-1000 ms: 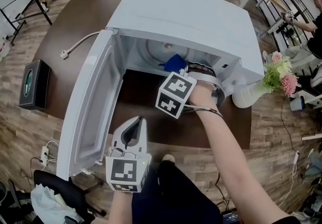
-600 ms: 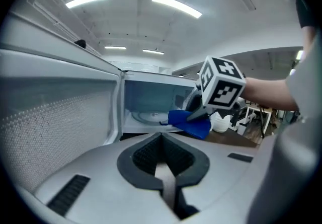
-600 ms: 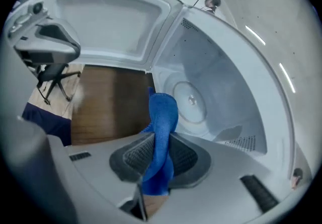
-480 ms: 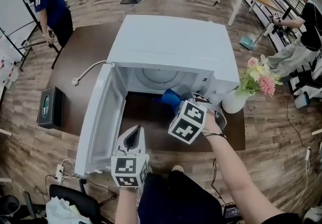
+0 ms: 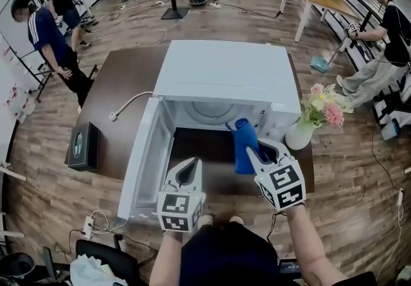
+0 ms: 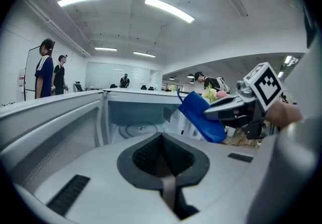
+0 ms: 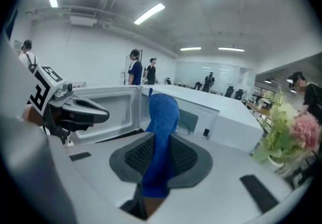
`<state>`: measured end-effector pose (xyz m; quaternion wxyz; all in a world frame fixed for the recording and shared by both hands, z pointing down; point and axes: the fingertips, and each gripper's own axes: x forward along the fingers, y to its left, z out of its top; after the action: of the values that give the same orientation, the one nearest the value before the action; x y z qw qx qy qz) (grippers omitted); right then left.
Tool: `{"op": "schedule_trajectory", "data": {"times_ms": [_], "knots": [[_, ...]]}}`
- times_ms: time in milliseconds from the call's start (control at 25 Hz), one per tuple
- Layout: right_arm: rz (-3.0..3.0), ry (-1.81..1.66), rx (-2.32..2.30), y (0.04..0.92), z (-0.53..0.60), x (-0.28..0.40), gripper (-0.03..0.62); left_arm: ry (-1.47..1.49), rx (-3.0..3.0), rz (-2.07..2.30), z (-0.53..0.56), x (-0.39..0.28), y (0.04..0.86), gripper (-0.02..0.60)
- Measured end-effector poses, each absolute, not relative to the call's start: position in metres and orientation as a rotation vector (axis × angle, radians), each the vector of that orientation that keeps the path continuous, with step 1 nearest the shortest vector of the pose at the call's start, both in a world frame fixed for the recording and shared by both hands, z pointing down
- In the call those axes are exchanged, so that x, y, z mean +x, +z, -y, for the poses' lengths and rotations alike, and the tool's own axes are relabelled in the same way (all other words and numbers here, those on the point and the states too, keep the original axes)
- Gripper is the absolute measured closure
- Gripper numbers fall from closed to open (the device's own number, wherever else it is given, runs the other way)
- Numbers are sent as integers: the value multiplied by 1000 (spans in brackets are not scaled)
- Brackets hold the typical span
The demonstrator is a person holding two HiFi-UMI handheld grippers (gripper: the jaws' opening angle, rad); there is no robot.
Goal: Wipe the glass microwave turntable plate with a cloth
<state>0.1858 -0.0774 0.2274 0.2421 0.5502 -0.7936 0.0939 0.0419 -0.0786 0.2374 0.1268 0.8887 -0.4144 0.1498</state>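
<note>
Right gripper (image 5: pixel 252 150) clamped on cloth (image 5: pixel 243 144), blue strip pinched lengthwise between jaws, free end projecting past tips. Left gripper (image 5: pixel 191 162) with jaws together, nothing between. Plate (image 5: pixel 207 111) flat on floor of microwave (image 5: pixel 225 69), ahead of and below both tools, slightly left of cloth. Door (image 5: pixel 146 159) swung open, just left of left tool. Right tool nearer and loaded; likely next move forward and down, cloth onto glass.

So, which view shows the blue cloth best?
Right gripper view: the blue cloth fills the middle, clamped between the jaws. Head view shows it small, before the microwave; left gripper view, from the side.
</note>
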Motion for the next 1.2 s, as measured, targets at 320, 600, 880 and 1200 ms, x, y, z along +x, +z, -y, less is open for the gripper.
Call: {"op": "schedule_trajectory", "data": {"times_ms": [320,600,880,1200], "knots": [[2253,306,1974,202,28,232,530,436,2683,1110,82,60,223,578],[2118,246,2241,201,-2,268,531,379,2755,1049,80,74,219,578],[1991,145,2247,212,-9,263,531,338,2753,1014,81,75,224,578],[1981,184,2260,217,-12,260,533,279,2736,1068,82,70,221,578]]}}
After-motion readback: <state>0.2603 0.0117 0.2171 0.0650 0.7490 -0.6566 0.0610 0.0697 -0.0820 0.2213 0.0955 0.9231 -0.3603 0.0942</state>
